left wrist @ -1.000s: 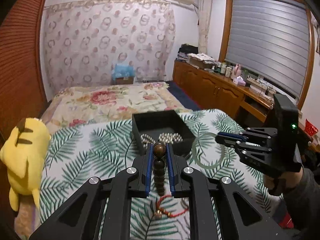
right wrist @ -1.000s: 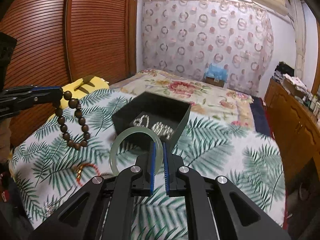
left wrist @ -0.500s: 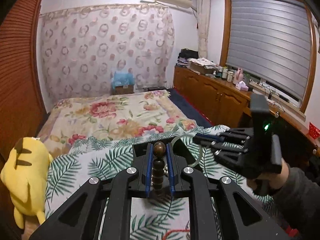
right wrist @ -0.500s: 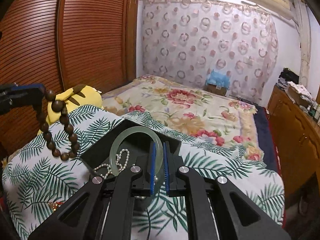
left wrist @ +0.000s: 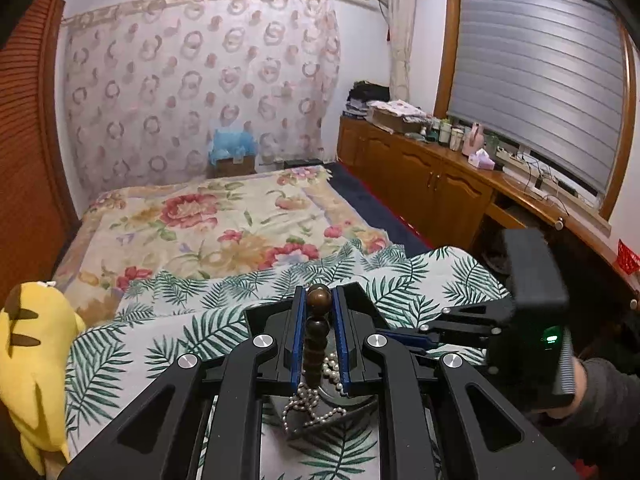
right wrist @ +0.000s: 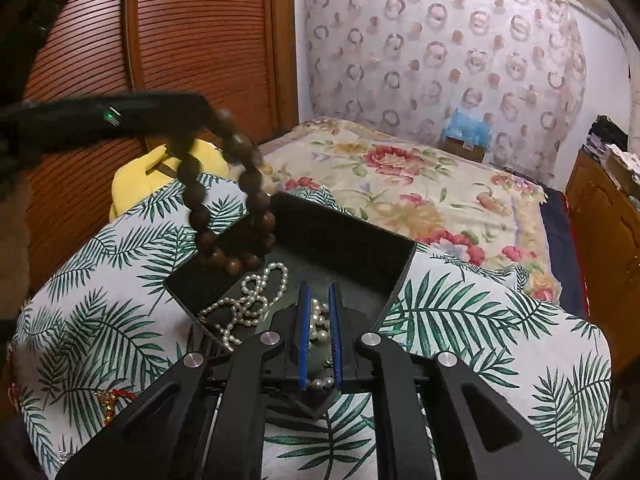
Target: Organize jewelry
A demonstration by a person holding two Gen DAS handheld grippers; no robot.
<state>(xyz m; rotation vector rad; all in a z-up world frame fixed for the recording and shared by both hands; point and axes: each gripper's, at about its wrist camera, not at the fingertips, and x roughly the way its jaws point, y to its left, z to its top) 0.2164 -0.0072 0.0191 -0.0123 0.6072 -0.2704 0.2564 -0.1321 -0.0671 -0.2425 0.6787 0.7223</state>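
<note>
A black open box (right wrist: 340, 236) sits on the palm-leaf cloth and holds white pearl strands (right wrist: 248, 300). My left gripper (left wrist: 319, 300) is shut on a brown wooden bead bracelet (left wrist: 316, 340); in the right wrist view the bracelet (right wrist: 224, 208) hangs over the box's left corner. My right gripper (right wrist: 319, 308) is over the box, its jaws a little apart. A pale green bangle (right wrist: 316, 356) shows dimly low between its fingers, among pearls; whether it is gripped is unclear. The right gripper also shows in the left wrist view (left wrist: 404, 334), low by the box.
A yellow plush toy (left wrist: 32, 364) lies at the bed's left edge. A red and gold bracelet (right wrist: 110, 402) lies on the cloth left of the box. Wooden cabinets (left wrist: 432, 184) line the right wall; a slatted wardrobe (right wrist: 180, 40) stands at the left.
Both grippers moved forward and down over the box. The bead bracelet now hangs at the box's corner. The green bangle, held upright before, now lies low between the right fingers.
</note>
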